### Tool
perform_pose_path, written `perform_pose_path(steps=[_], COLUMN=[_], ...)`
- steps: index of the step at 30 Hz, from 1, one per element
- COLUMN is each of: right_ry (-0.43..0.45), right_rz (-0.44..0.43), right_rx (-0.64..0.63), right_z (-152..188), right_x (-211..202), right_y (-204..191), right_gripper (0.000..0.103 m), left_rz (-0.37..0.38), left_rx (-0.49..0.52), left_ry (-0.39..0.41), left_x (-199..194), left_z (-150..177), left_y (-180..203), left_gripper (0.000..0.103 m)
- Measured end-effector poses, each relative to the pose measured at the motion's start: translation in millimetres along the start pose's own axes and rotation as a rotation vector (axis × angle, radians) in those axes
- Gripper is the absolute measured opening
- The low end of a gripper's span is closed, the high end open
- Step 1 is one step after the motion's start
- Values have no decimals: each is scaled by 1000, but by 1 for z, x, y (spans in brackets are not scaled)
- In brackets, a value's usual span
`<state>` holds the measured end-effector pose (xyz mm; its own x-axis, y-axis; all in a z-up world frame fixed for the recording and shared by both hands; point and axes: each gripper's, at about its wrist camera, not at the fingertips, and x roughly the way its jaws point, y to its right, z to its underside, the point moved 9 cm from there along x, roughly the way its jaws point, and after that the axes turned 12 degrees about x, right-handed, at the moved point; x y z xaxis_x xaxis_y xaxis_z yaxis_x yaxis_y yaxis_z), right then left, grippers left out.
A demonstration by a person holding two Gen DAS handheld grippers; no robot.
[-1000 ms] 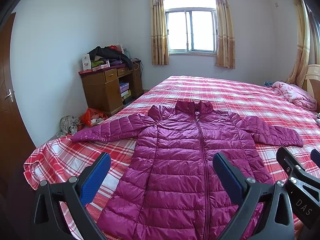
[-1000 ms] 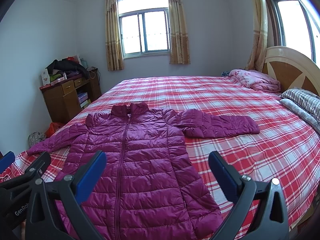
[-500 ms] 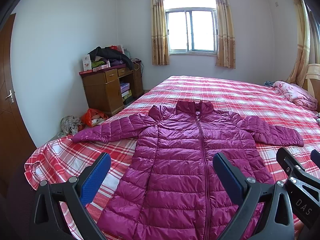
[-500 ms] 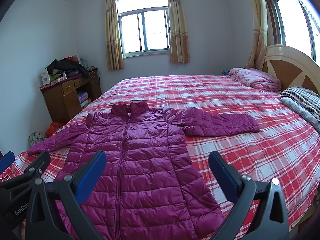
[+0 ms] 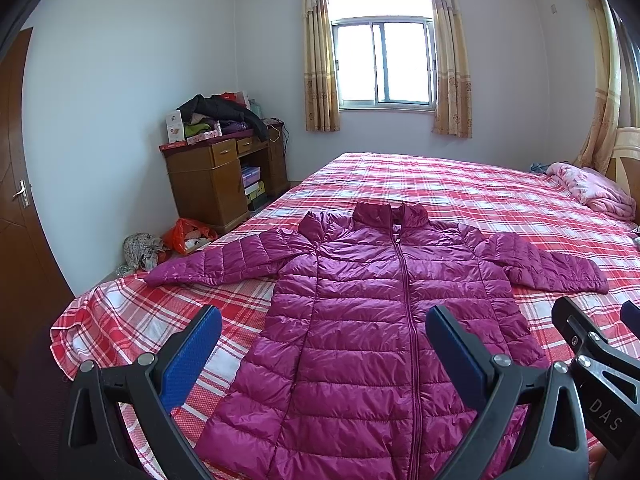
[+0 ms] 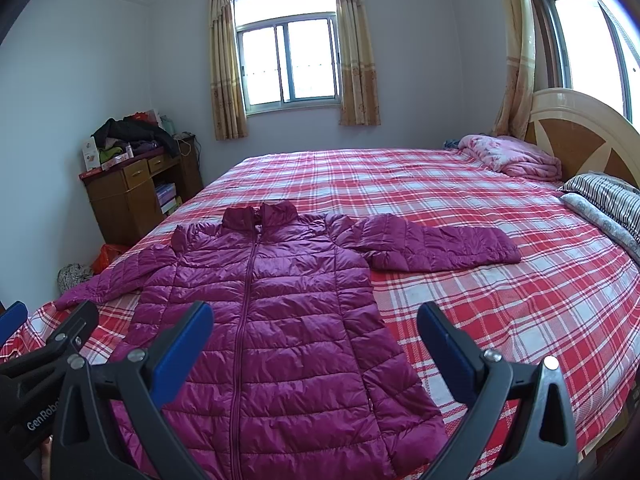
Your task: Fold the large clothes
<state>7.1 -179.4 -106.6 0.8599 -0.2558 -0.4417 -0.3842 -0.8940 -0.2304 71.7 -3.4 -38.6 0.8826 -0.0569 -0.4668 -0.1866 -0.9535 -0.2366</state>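
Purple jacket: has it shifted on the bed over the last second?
No. The purple jacket lies flat, sleeves spread, on the same checks of the plaid bedspread; its slight drift in frame is camera motion.

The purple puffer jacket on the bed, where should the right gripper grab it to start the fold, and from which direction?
Probably the cuff of the sleeve lying out flat on the right of the jacket. It lies clear of the body on the plaid bedspread, so the open right gripper can come down from above, pinch that end and carry it across the zipped front.
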Motion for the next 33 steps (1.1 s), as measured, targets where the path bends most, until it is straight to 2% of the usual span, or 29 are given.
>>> perform_pose_path(steps=[22, 29, 33], right_ry=[-6, -41, -74], right_rz=[4, 21, 40], right_rx=[1, 17, 17], right_z=[5, 7, 13], right_x=[2, 24, 51], right_y=[1, 14, 39], right_gripper=[103, 103, 103], left_rz=[-3, 16, 76], left_rx=[2, 1, -38], left_ry=[-5, -42, -72], left_x=[3, 23, 45], left_z=[5, 15, 26], left_y=[2, 5, 2], left_gripper=[102, 102, 102])
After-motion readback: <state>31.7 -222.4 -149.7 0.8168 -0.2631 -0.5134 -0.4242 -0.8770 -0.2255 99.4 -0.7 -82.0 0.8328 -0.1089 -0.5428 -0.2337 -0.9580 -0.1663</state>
